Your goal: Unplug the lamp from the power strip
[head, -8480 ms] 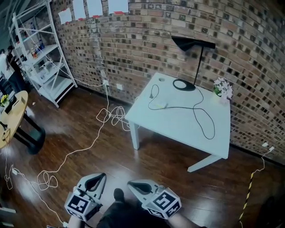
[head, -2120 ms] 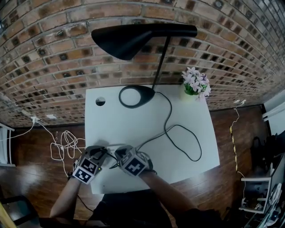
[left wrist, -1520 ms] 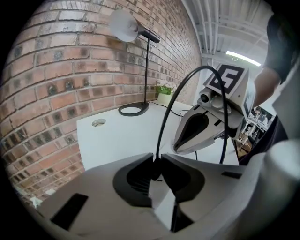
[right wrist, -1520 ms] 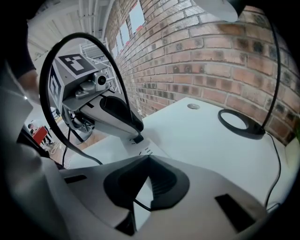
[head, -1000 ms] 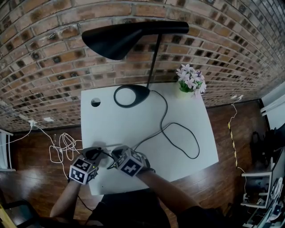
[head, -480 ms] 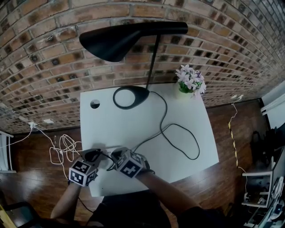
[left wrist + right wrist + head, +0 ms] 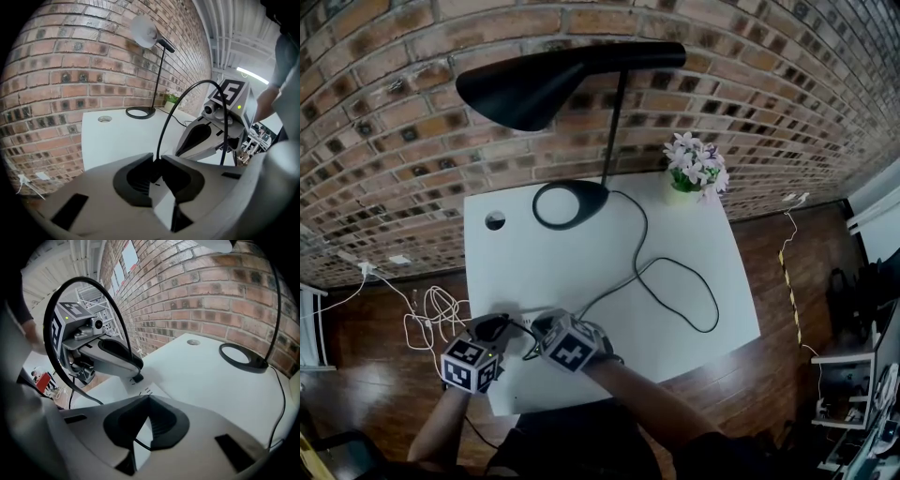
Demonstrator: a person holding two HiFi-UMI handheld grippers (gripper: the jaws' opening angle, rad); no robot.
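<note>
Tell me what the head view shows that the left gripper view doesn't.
Only the head view: the lamp cord looping across the table, and a white cable coiled on the floor. Only the left gripper view: the left hand-held gripper with jaws closed on the lamp cord's end, the cord arcing up from them. Both: the lamp, its ring base, the flowers, the brick wall and the right hand-held gripper.
</note>
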